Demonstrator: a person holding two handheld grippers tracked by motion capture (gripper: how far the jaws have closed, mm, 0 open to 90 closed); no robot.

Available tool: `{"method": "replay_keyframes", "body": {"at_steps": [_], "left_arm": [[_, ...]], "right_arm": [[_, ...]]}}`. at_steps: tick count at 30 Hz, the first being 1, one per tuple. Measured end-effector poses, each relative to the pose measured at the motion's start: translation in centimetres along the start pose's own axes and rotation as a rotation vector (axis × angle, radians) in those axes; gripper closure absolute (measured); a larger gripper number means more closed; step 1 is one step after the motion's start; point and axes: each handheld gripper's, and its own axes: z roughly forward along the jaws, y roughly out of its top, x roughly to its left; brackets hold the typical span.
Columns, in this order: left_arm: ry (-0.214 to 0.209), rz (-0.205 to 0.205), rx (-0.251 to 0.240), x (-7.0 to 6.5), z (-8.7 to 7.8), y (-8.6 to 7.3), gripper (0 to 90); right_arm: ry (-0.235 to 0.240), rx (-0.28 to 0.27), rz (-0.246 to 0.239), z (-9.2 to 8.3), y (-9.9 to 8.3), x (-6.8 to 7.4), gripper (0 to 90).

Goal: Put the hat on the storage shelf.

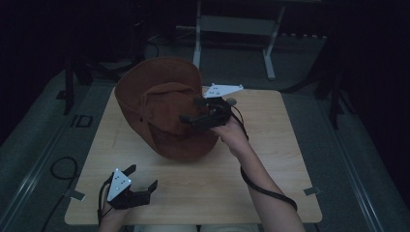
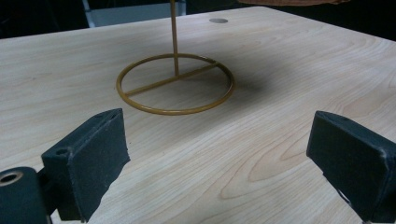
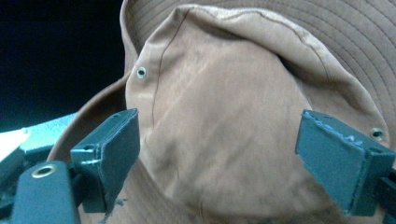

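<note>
The right tongs (image 1: 193, 115) gape wide against the crown of the brown hat (image 1: 164, 104), gripping nothing. The left tongs (image 1: 143, 180) rest wide and empty near the worktop's (image 1: 270, 159) front edge. The hat sits tilted atop a thin gold stand (image 2: 175, 83) at the worktop's middle. A sideways nudge could probably slide the hat off or topple the light stand.

Hat (image 1: 164, 111) covers the upper part of the wire stand (image 2: 175, 84); in the left gripper view the upright rod is cut off at the top edge. Hat brim cropped by the frame in the right gripper view. Room beyond the counter (image 1: 270, 145) too dark to resolve. Contact between right gripper (image 1: 196, 116) and hat: cannot tell.
</note>
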Motion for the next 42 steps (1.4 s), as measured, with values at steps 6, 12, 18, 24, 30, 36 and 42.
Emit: {"method": "replay_keyframes", "body": {"at_steps": [6,12,18,24,30,36,42], "left_arm": [[0.009,0.003,0.004,-0.2,0.0,-0.2,5.8],[0.018,0.005,0.001,0.0,-0.1,-0.2,5.8],[0.012,0.017,0.006,0.0,0.1,-0.3,5.8],[0.015,0.018,0.002,0.0,-0.1,-0.4,6.2],[0.012,0.021,0.002,0.1,-0.1,-0.4,6.2],[0.013,0.019,0.003,0.2,0.0,-0.4,6.2],[0.017,0.018,0.005,0.2,0.0,-0.5,6.2]], "right_arm": [[-0.025,-0.018,0.008,-1.8,-1.4,-0.2,14.1],[-0.047,0.003,-0.003,-3.2,-3.1,-0.3,14.1],[-0.077,-0.004,0.017,-5.5,-5.6,-0.6,14.1],[-0.108,-0.01,0.035,-8.1,-8.5,-0.7,14.2],[-0.142,-0.005,0.045,-10.1,-11.1,-0.6,14.2],[-0.163,0.016,0.061,-11.5,-13.8,-0.8,14.2],[-0.18,0.026,0.086,-12.7,-16.6,-1.4,14.2]]}}
